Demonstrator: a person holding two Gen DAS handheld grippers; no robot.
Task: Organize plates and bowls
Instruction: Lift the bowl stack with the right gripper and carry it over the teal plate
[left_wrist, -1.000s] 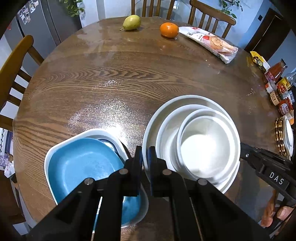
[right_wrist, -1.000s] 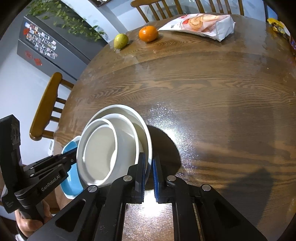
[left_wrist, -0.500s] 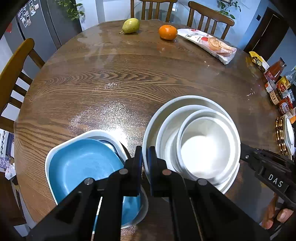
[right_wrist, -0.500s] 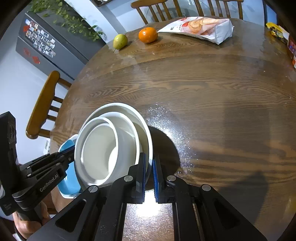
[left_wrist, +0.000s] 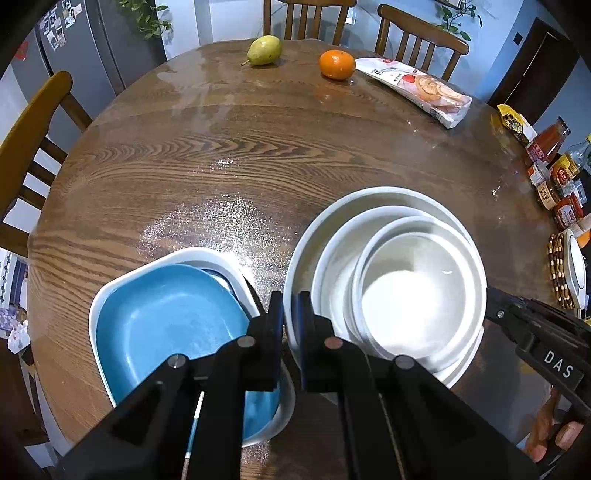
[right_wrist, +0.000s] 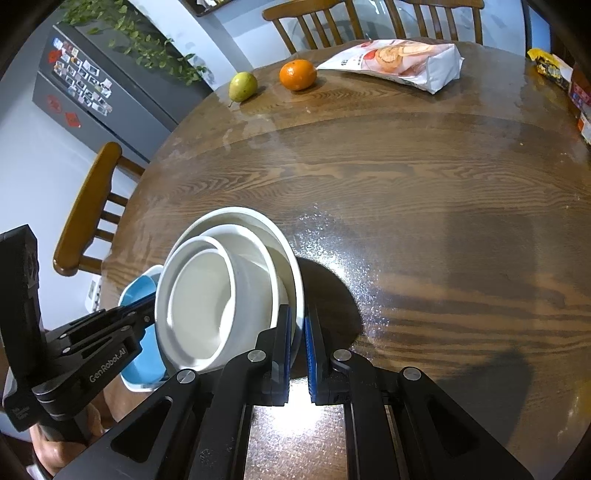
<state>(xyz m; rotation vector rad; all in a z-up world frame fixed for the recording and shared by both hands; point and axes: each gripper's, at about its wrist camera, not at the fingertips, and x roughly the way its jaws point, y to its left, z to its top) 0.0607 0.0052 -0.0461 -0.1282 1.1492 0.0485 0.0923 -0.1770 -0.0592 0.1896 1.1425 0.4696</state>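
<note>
Round wooden table (left_wrist: 258, 155) with glossy, glare-lit top — wooden chairs (left_wrist: 417, 40) around it; grey refrigerator (right_wrist: 85, 92) bearing magnets, trailing plant (right_wrist: 147, 33) above — pale blue walls (right_wrist: 33, 170).

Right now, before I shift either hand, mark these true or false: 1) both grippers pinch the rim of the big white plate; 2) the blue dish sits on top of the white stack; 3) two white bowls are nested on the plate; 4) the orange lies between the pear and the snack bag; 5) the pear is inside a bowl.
1) True: the left gripper and the right gripper are each shut on the rim of the white plate, on opposite sides.
2) False: the blue dish lies beside the stack, inside a white square dish.
3) True: nested white bowls.
4) True: orange, pear, snack bag.
5) False: it lies on the wooden table.
</note>
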